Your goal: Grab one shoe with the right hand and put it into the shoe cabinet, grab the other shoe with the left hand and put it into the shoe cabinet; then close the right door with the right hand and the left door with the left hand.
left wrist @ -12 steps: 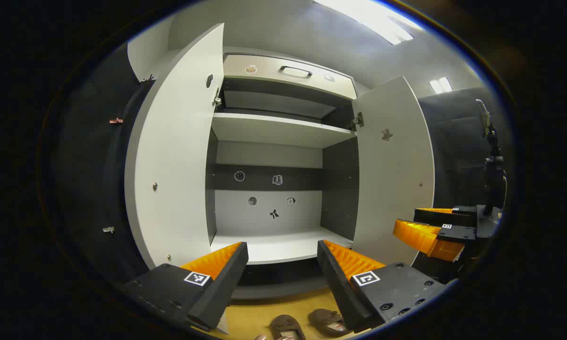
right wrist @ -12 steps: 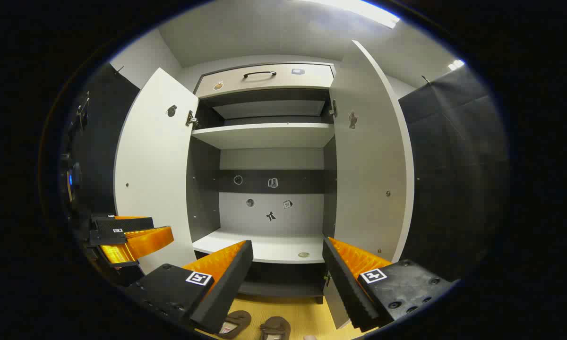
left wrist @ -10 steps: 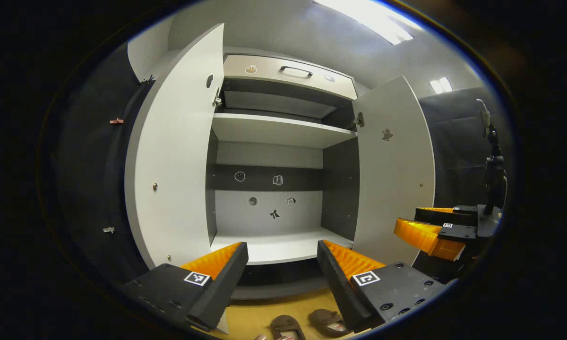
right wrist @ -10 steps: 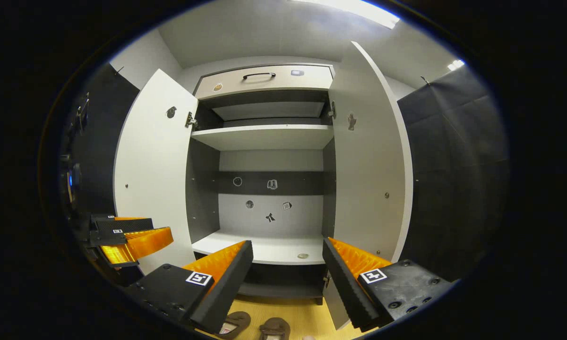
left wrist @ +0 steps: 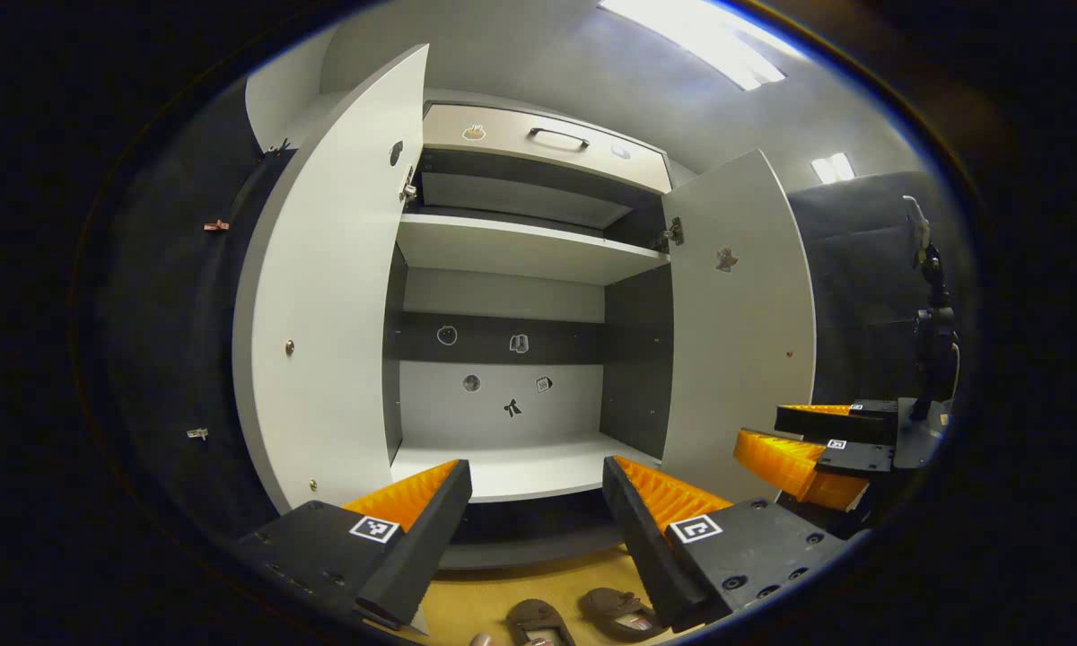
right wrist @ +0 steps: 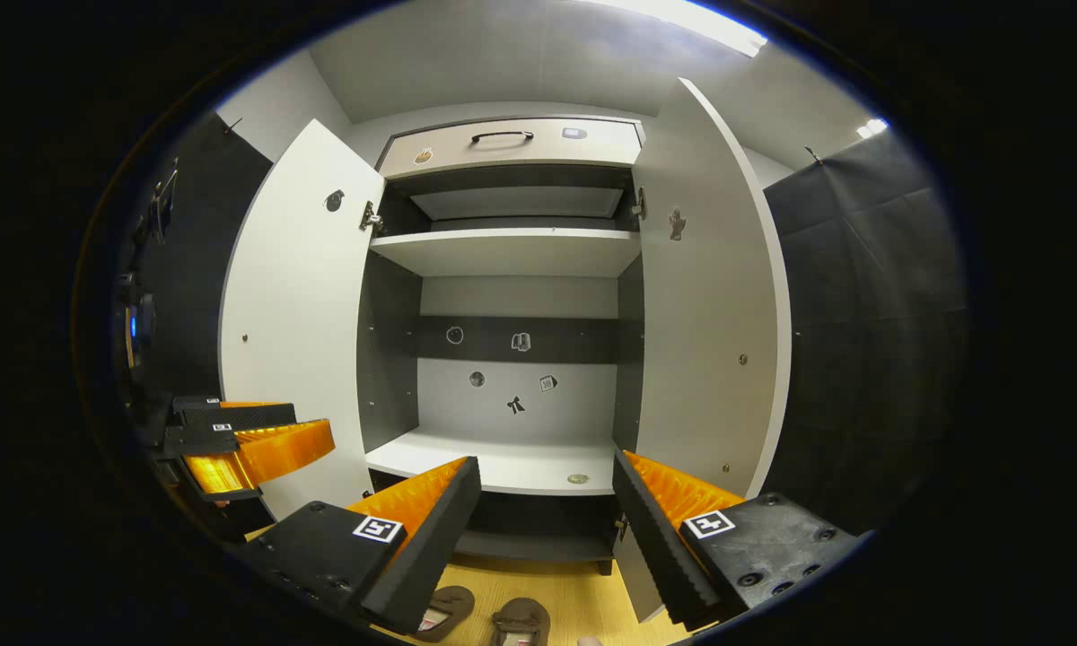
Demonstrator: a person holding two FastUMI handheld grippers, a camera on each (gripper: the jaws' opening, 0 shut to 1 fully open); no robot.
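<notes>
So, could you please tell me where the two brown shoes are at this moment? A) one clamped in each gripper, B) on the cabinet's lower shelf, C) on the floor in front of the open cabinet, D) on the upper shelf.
C: both shoes lie on the yellowish floor below the cabinet, whose lower shelf holds no shoe; the left gripper and right gripper are open with nothing between the fingers.

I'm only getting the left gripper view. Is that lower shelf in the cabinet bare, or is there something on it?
Observer: The right gripper view shows a small round thing near the front edge of the lower shelf, toward its right end.
Operator: Is the other gripper carrying a shoe?
Observer: No. Seen along its own fingers, the right gripper is wide open with nothing between them.
</notes>
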